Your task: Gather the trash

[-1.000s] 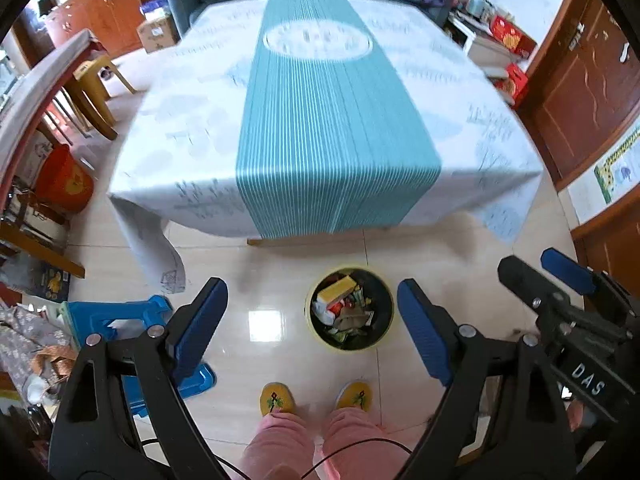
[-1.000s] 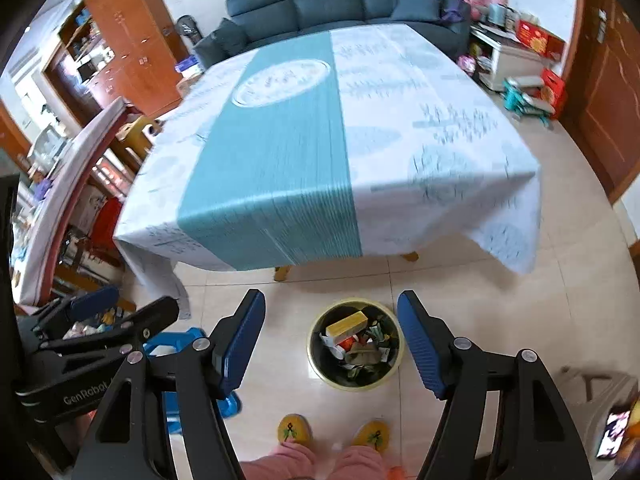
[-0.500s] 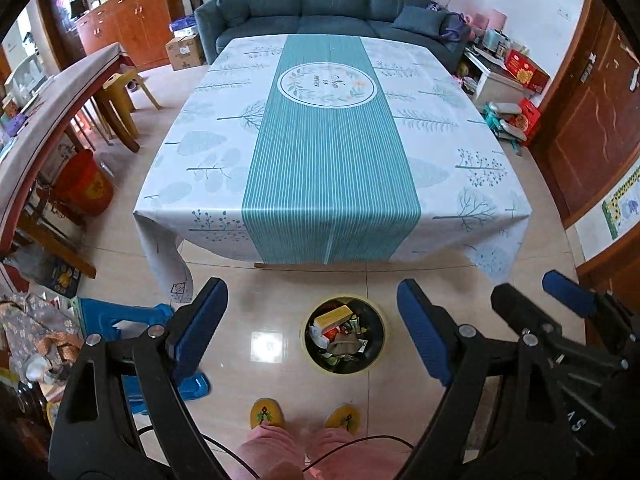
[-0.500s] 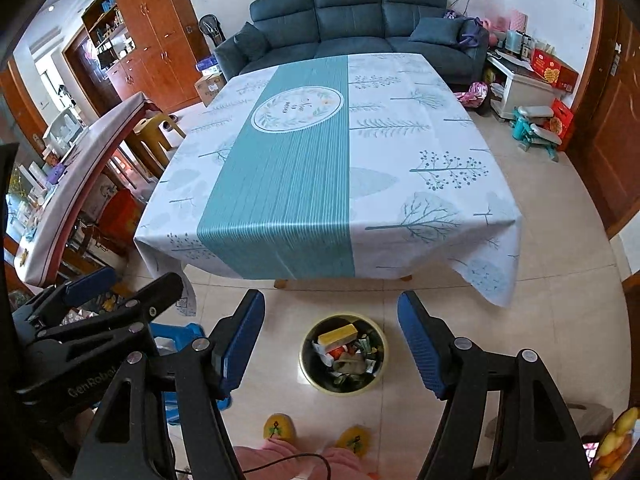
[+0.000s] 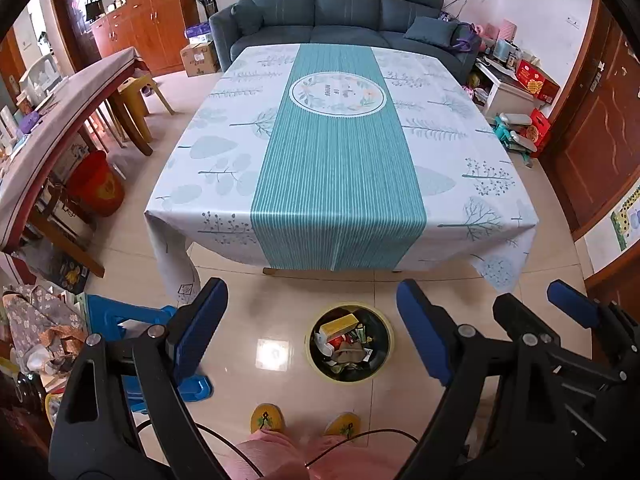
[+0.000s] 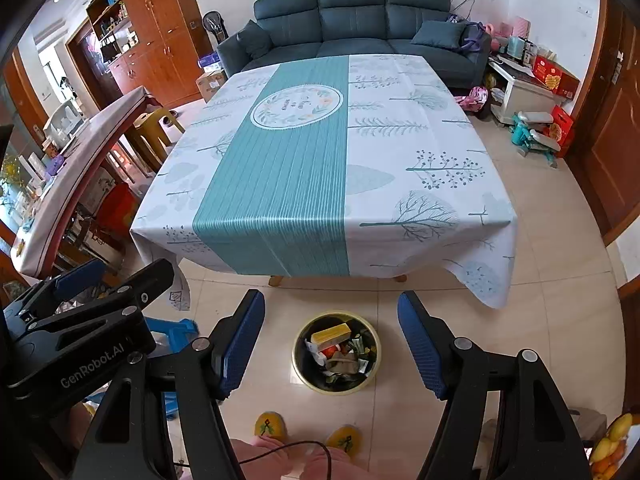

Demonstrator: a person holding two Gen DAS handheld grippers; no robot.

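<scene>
A round yellow-rimmed trash bin stands on the tiled floor in front of the table, filled with wrappers and a yellow box. My left gripper hangs open high above the bin, nothing between its blue pads. My right gripper is likewise open and holds nothing, also above the bin. Each gripper shows at the edge of the other's view. The table under its white and teal cloth carries no objects.
The person's yellow slippers and pink trouser legs are just below the bin. A blue plastic stool lies at the left, a red bucket and a long wooden table further left, a dark sofa behind, boxes and a door right.
Both grippers have risen and tipped up: the bin looks smaller and lower in the views, and the whole table and the sofa have come into sight. Jaws unchanged.
</scene>
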